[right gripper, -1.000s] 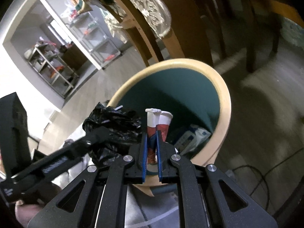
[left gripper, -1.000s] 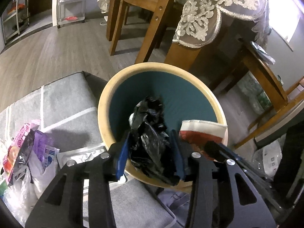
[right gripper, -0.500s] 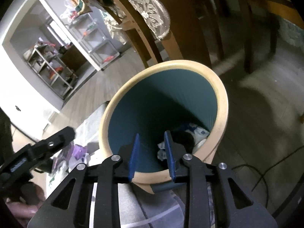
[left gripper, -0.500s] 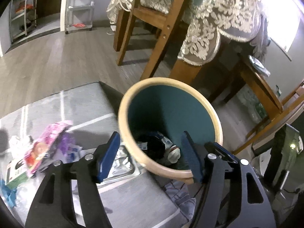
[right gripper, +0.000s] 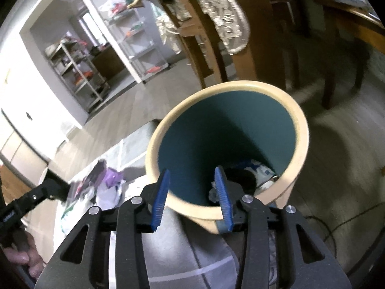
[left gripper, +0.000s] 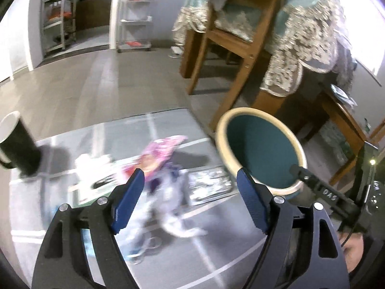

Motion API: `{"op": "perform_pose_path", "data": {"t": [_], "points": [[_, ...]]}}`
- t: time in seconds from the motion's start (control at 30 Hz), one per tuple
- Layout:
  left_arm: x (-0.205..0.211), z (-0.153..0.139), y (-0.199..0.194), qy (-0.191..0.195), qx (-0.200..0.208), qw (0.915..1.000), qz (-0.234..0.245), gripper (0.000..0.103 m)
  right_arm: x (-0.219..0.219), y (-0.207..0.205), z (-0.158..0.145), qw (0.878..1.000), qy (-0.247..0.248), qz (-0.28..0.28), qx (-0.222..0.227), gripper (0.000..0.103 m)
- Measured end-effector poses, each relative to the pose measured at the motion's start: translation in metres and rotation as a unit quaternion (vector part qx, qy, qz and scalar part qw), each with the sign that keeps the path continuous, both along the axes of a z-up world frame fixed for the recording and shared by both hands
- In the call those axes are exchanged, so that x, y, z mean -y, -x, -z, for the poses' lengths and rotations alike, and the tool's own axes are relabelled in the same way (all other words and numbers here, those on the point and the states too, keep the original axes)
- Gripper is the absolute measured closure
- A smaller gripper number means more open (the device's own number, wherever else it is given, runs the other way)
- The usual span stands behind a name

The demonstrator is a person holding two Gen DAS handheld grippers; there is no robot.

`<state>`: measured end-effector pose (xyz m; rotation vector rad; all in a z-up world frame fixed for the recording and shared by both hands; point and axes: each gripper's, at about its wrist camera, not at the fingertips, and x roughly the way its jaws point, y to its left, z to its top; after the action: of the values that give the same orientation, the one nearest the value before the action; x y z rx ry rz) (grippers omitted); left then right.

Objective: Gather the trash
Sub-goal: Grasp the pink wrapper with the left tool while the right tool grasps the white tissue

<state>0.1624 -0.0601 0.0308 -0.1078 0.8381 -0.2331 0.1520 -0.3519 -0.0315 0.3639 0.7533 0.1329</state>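
On the grey mat (left gripper: pixel 168 125), wrappers (left gripper: pixel 158 159) lie at twelve o'clock from the spread, empty left gripper (left gripper: pixel 190 200); the right gripper (right gripper: pixel 192 192), also spread, hangs at the bin (right gripper: pixel 298 125).

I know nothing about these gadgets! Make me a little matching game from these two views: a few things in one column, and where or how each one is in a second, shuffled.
Things:
1. trash bin
2. pink wrapper
3. black cup
4. left gripper

Descriptions:
A. open, holding nothing
B. standing at the far left on the grey surface
C. teal inside, cream rim, rubbish at the bottom
D. lying among litter on the grey surface

Pairs: 1-C, 2-D, 3-B, 4-A
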Motion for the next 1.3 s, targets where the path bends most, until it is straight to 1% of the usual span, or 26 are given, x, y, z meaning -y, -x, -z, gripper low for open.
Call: {"op": "perform_pose_path", "data": {"t": [0.2, 0.27, 0.4, 0.5, 0.6, 0.67, 0.8, 0.9, 0.93, 1.0, 1.1, 1.17, 1.2, 1.27, 1.3], "points": [[-0.048, 0.002, 0.006, -0.017, -0.001, 0.9992, -0.037, 0.025, -0.023, 0.004, 0.000, 0.999, 0.019, -0.037, 0.001, 0.061], [-0.054, 0.004, 0.004, -0.023, -0.003, 0.9989, -0.040, 0.025, -0.029, 0.006, -0.001, 0.999, 0.022, -0.049, 0.002, 0.061], [-0.060, 0.009, -0.012, -0.037, -0.011, 0.9988, -0.031, 0.026, -0.039, 0.010, -0.001, 0.997, 0.023, -0.070, 0.002, 0.061], [-0.053, 0.014, -0.027, -0.048, -0.018, 0.9986, -0.010, 0.026, -0.047, 0.010, 0.001, 0.996, 0.002, -0.092, -0.006, 0.061], [-0.042, 0.022, -0.047, -0.062, -0.033, 0.9973, 0.018, 0.028, -0.060, 0.011, 0.001, 0.993, -0.003, -0.120, -0.009, 0.061], [-0.037, 0.029, -0.061, -0.063, -0.050, 0.9963, 0.031, 0.032, -0.073, 0.010, 0.001, 0.989, -0.004, -0.144, -0.012, 0.061], [-0.035, 0.040, -0.086, -0.046, -0.088, 0.9940, 0.046, 0.038, -0.100, 0.007, 0.006, 0.983, 0.001, -0.179, -0.026, 0.061], [-0.036, 0.050, -0.095, -0.030, -0.119, 0.9911, 0.052, 0.041, -0.118, 0.000, 0.016, 0.981, -0.003, -0.191, -0.044, 0.061], [-0.035, 0.054, -0.097, -0.030, -0.129, 0.9896, 0.057, 0.042, -0.124, -0.003, 0.019, 0.980, -0.006, -0.194, -0.051, 0.061], [-0.031, 0.063, -0.101, -0.042, -0.147, 0.9861, 0.065, 0.046, -0.136, -0.008, 0.024, 0.978, -0.010, -0.200, -0.061, 0.061], [-0.033, 0.073, -0.102, -0.045, -0.162, 0.9837, 0.065, 0.053, -0.150, -0.014, 0.028, 0.976, -0.011, -0.206, -0.071, 0.061], [-0.037, 0.075, -0.104, -0.036, -0.166, 0.9836, 0.060, 0.068, -0.157, -0.019, 0.031, 0.975, -0.012, -0.207, -0.077, 0.061], [-0.040, 0.075, -0.103, -0.031, -0.166, 0.9840, 0.057, 0.072, -0.160, -0.021, 0.032, 0.975, -0.011, -0.208, -0.080, 0.061], [-0.043, 0.072, -0.103, -0.022, -0.165, 0.9845, 0.055, 0.087, -0.171, -0.025, 0.035, 0.973, -0.006, -0.213, -0.086, 0.061], [-0.045, 0.071, -0.102, -0.019, -0.164, 0.9848, 0.055, 0.088, -0.177, -0.027, 0.038, 0.972, 0.000, -0.217, -0.088, 0.061]]}}
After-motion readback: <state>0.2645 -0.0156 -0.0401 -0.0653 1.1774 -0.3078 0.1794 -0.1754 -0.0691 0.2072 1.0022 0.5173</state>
